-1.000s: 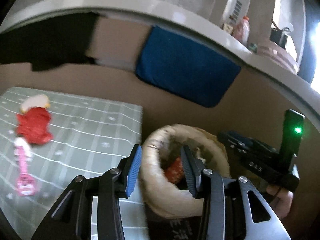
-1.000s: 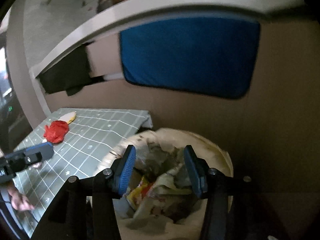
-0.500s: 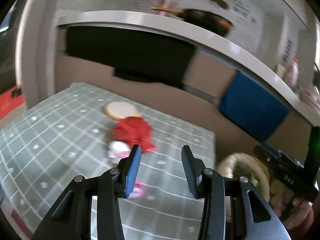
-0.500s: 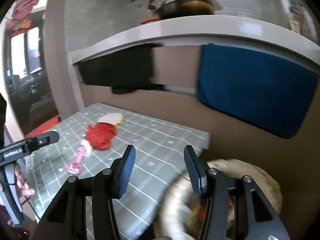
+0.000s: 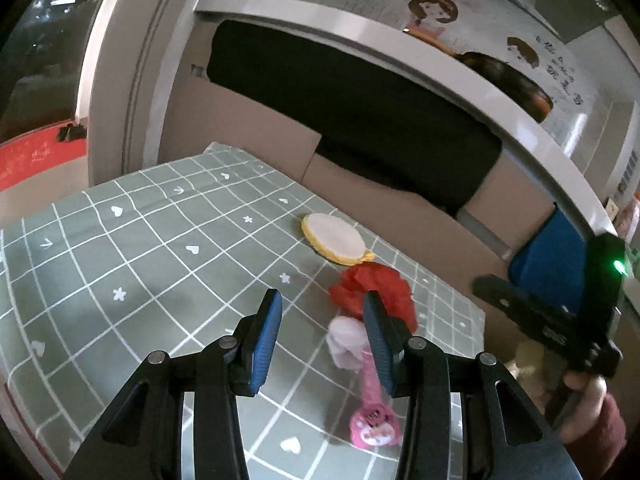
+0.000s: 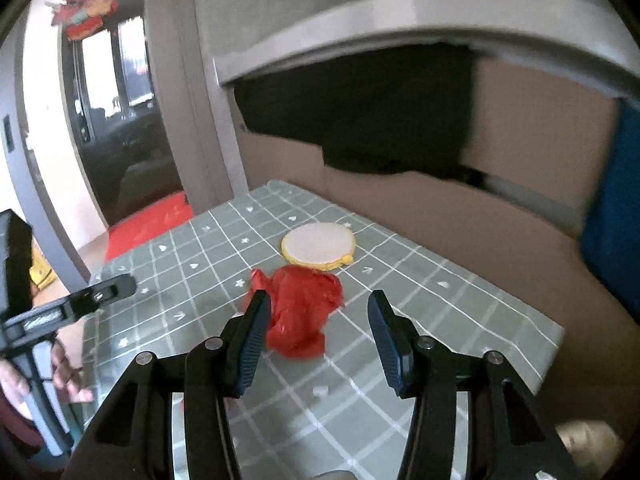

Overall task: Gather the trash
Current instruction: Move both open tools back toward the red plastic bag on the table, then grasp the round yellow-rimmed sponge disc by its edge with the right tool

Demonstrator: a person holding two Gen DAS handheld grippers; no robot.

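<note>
On the green checked tablecloth (image 5: 132, 264) lie a crumpled red wrapper (image 5: 372, 284) (image 6: 304, 312), a round white and yellow lid (image 5: 334, 237) (image 6: 318, 246), and a pink and white stick-shaped item (image 5: 362, 384). My left gripper (image 5: 324, 340) hovers open above the cloth, its right finger overlapping the pink item and the red wrapper. My right gripper (image 6: 316, 340) is open too, hanging over the cloth with the red wrapper just beyond its left finger. Nothing sits between either pair of jaws.
A cardboard wall (image 6: 500, 232) with black cloth (image 5: 360, 120) and blue cloth (image 5: 552, 264) backs the table. The trash bag's rim (image 6: 588, 444) shows past the table's right edge. A hand holds each gripper at the frame sides. A doorway (image 6: 120, 152) opens at left.
Both grippers have swung left, away from the trash bag and over the tablecloth. The red wrapper, lid and pink item now lie close in front of the fingers. Both stayed open.
</note>
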